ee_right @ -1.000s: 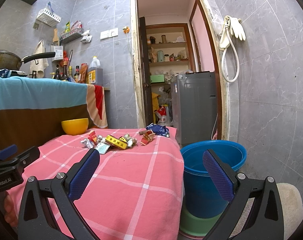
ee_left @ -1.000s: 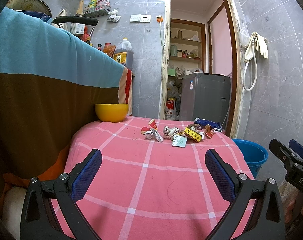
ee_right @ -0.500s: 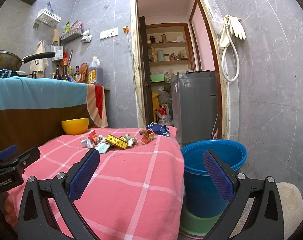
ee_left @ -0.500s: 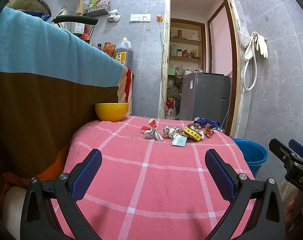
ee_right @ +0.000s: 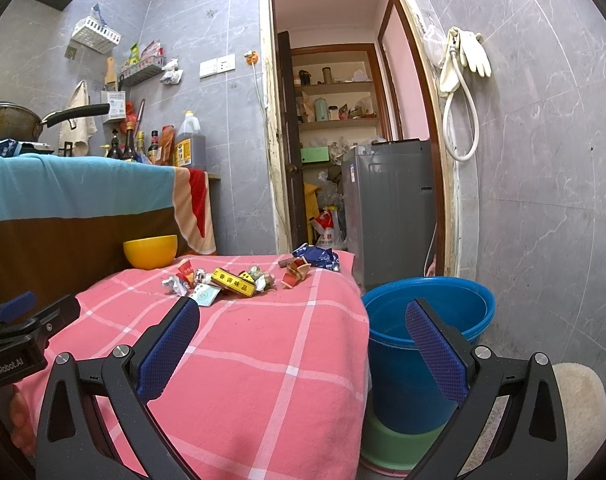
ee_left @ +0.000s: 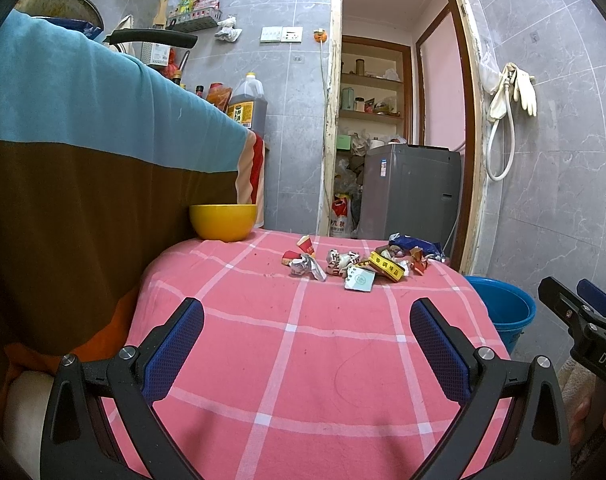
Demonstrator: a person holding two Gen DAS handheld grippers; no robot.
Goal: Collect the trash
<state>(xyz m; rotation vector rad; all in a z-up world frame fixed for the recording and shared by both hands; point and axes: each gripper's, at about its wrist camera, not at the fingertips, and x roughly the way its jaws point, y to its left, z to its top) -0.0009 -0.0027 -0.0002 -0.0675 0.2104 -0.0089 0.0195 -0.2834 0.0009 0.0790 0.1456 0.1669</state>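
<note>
- Trash (ee_left: 355, 262) lies in a loose heap at the far end of your table, on the pink checked cloth (ee_left: 295, 360): crumpled wrappers, a yellow box (ee_left: 387, 267), a pale green packet (ee_left: 359, 280) and a dark blue bag (ee_left: 415, 245) at the heap's right end.
- Your left gripper (ee_left: 307, 344) hangs over the near part of the cloth, jaws spread wide, nothing between the blue pads (ee_left: 175, 344), well apart from the heap.
- Your right gripper (ee_right: 303, 344) is just as wide and just as empty; its left pad (ee_right: 169, 352) is over the cloth's right side, its right pad (ee_right: 435, 352) in front of the blue bucket (ee_right: 463, 300).
- That bucket stands on the floor just beside the table's right edge, nested in a green basin (ee_right: 387, 444). You can see into it only from the right wrist view, and the part of the inside that shows holds nothing.
- A yellow bowl (ee_left: 223, 221) sits at the far left corner of the cloth, apart from the heap; its inside is hidden in both views.
- From the left wrist view you get only a slice of the bucket's rim (ee_left: 503, 300), plus the right gripper's body at the right border.
- From the right wrist view you get the left gripper's body at the left border, and a fluffy pale mat (ee_right: 583, 408) beside the basin.
</note>
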